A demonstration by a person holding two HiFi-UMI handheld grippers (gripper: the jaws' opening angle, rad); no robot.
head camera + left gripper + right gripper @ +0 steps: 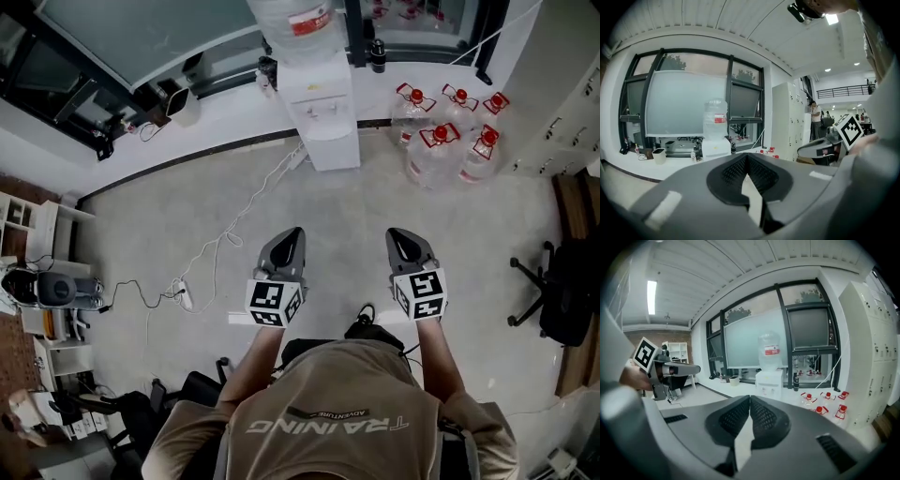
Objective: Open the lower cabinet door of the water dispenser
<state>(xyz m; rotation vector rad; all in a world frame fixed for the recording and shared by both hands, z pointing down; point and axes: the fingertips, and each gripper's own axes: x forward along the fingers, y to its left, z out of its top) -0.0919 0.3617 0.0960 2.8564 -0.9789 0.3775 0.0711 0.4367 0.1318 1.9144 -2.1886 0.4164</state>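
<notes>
The white water dispenser (322, 105) stands against the far window wall with a big bottle on top. Its lower cabinet door (334, 152) looks closed. My left gripper (292, 232) and right gripper (397, 234) are held side by side over the floor, well short of the dispenser, both pointing toward it. Both are shut with nothing between the jaws. In the left gripper view the closed tips (746, 156) sit below the distant dispenser (716, 140). In the right gripper view the closed tips (750, 398) sit below the dispenser (769, 378).
Several red-capped water jugs (448, 141) stand on the floor right of the dispenser. A power strip (184, 296) and its cable (246, 208) trail across the floor at left. An office chair (561, 289) is at right, white lockers (873, 348) line the right wall, and a bin (184, 103) is near the window.
</notes>
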